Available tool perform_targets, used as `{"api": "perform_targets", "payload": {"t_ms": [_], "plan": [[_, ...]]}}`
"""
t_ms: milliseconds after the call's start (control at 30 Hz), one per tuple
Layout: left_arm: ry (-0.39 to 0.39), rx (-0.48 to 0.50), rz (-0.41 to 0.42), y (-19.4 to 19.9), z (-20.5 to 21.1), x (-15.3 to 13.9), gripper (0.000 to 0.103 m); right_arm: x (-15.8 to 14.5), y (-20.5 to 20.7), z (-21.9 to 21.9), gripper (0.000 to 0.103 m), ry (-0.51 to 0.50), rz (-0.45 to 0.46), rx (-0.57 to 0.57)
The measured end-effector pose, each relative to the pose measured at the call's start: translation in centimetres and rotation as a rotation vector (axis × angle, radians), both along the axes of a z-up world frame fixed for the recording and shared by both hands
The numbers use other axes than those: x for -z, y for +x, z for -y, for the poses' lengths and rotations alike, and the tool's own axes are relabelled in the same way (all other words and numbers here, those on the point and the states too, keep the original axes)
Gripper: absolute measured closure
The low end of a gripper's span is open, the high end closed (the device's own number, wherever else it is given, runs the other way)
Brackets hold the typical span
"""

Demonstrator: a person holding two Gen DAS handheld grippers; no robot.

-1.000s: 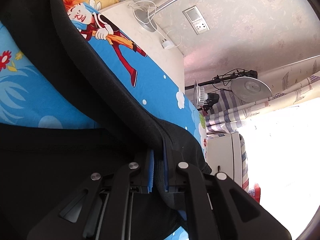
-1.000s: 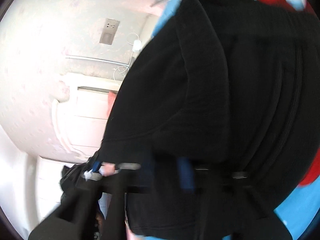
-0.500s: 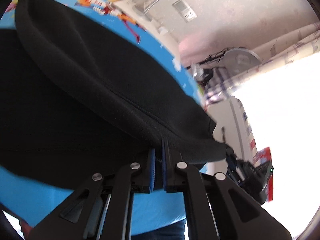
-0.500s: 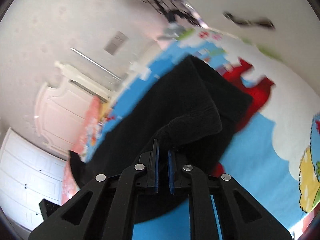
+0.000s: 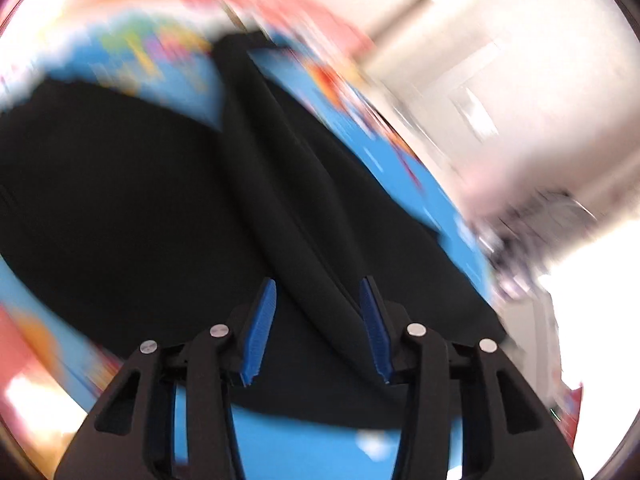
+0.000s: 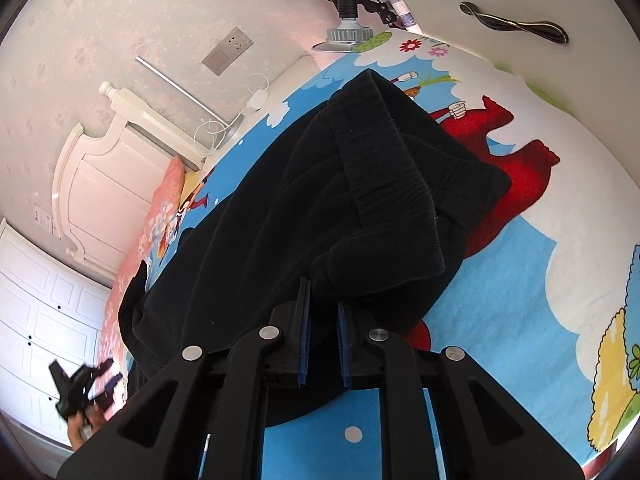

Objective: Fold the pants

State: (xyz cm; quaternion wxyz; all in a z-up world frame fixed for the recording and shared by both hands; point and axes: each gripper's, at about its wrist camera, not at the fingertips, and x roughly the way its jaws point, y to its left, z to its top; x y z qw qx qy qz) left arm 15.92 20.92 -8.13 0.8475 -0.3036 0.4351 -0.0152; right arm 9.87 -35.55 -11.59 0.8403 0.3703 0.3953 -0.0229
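Note:
Black pants [image 6: 360, 208] lie folded lengthwise on a blue cartoon bedsheet [image 6: 500, 304], waistband towards the far end. In the left wrist view the pants [image 5: 160, 208] fill the middle, a long fold ridge running away from me; this view is motion-blurred. My left gripper [image 5: 318, 328] is open, its blue pads either side of the ridge, holding nothing. My right gripper [image 6: 322, 344] has its jaws a little apart at the near edge of the pants, with no cloth between the pads. The left gripper also shows in the right wrist view [image 6: 80, 384] at the lower left.
A white headboard [image 6: 100, 168] and pink pillow [image 6: 168, 184] stand at the left. A lamp on a stand [image 6: 348, 28] is at the bed's far end. A white cupboard with a dark handle [image 6: 516, 24] is on the right. Charger cable [image 6: 224, 120] lies by the wall.
Both grippers have opened and let go of the pants, which now lie on the bed. The left gripper is swinging fast and has drawn back.

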Motion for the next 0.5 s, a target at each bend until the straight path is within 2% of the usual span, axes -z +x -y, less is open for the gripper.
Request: {"api": "perform_targets", "payload": {"t_ms": [100,133,167,233,267,300,367,400,433,500], "plan": [[0.124,-0.052,-0.032,5.2,-3.4,-0.5,0.059,-0.5,0.0,-0.2,0.089,-0.014,-0.007,-0.007],[0.154,-0.044,-0.043,7.4,-4.2,-0.6,0.058,-0.5,0.0,-0.2,0.089,-0.012,-0.011,-0.007],[0.215,-0.026,-0.071,10.0,-4.4,-0.6,0.054,-0.5,0.0,-0.1,0.089,-0.011,-0.016,-0.007],[0.317,-0.009,-0.116,14.2,-4.1,-0.5,0.052,-0.5,0.0,0.0,0.089,-0.008,-0.025,-0.005],[0.362,0.022,-0.134,15.6,-3.5,-0.4,0.046,-0.6,0.1,-0.1,0.089,-0.012,-0.029,-0.004],[0.486,0.047,-0.176,18.3,-2.5,0.0,0.045,-0.6,0.2,-0.2,0.089,-0.019,-0.028,-0.006],[0.613,0.054,-0.219,21.0,-1.8,0.8,0.047,-0.7,0.4,-0.5,0.089,-0.052,-0.008,-0.018],[0.686,0.085,-0.258,22.6,-0.9,1.3,0.074,-0.6,0.5,-0.6,0.09,-0.062,-0.009,-0.023],[0.74,0.098,-0.304,23.7,-0.8,2.0,0.096,-0.6,0.6,-0.5,0.091,-0.061,-0.009,-0.025],[0.692,0.084,-0.315,24.1,-1.9,1.1,0.095,-0.7,0.5,-0.3,0.092,-0.056,-0.003,-0.026]]}}
